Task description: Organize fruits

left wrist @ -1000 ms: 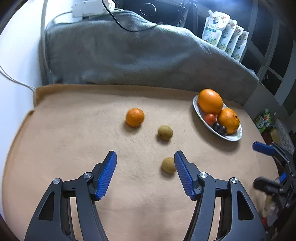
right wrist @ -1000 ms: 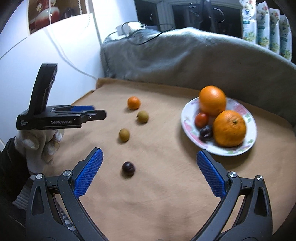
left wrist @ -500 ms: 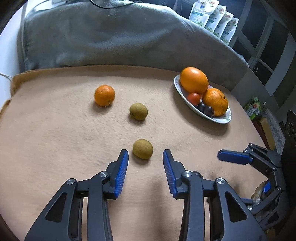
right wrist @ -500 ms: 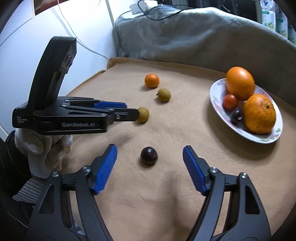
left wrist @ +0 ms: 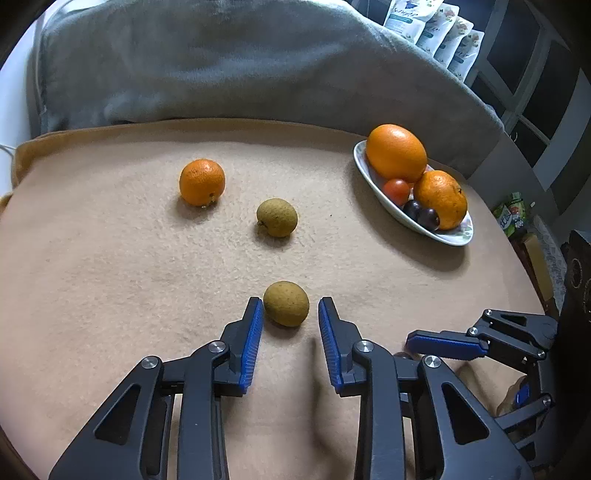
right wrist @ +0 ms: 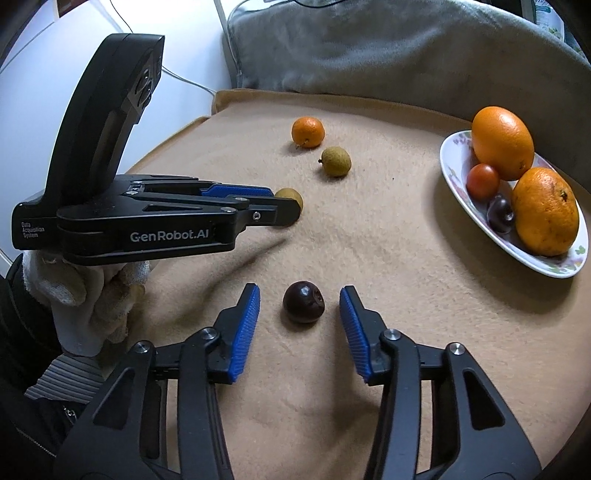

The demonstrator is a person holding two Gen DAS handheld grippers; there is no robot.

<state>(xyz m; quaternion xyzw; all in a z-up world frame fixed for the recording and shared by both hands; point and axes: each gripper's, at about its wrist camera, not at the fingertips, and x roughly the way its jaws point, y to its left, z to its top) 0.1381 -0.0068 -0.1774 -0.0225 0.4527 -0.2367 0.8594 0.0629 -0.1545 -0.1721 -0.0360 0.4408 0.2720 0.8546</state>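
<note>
My left gripper [left wrist: 290, 308] sits low over the tan cloth with its jaws closing around a brown round fruit [left wrist: 286, 303]. The left pad is at the fruit's side and a gap shows on the right. My right gripper [right wrist: 300, 299] is closing around a dark plum [right wrist: 303, 301], with gaps on both sides. A small orange [left wrist: 202, 181] and a second brown fruit [left wrist: 277, 217] lie farther back. At the right, a white plate [left wrist: 454, 238] holds two oranges, a red fruit and dark plums.
A grey blanket [left wrist: 221, 74] rises behind the tan cloth [left wrist: 110, 277], and a white wall stands at the left. Pouches [left wrist: 436, 33] stand at the back right. A gloved hand [right wrist: 85, 295] holds the left gripper, whose body crosses the right wrist view's left side.
Both grippers have come down and forward, and their jaws have narrowed. The left one now flanks the near brown fruit and the right one flanks the dark plum.
</note>
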